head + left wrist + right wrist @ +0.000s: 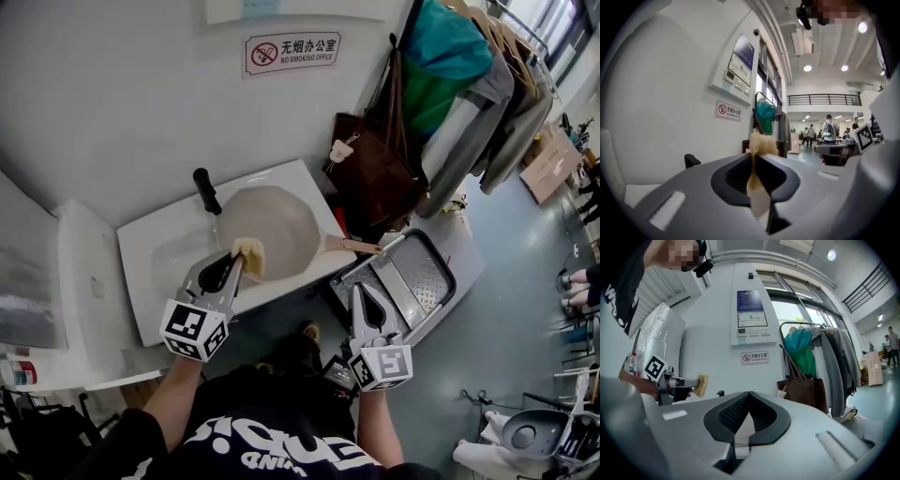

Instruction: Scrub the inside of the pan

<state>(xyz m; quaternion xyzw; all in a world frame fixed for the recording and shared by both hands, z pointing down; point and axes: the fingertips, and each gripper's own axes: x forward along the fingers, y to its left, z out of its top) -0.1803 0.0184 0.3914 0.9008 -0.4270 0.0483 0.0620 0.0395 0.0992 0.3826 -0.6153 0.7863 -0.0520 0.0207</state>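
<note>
Left gripper (232, 266) pinches a yellow sponge (250, 258) at the near edge of the pan (281, 225), which lies in a white sink (150, 258). Right gripper (362, 292), pressed together and empty, hangs beside the sink.

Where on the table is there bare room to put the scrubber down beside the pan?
The table is bare left of the pan, between its black handle and the table's near edge. The right end is crowded: the pan reaches almost to the edge there, with the brown bag and metal stool close beside.
</note>
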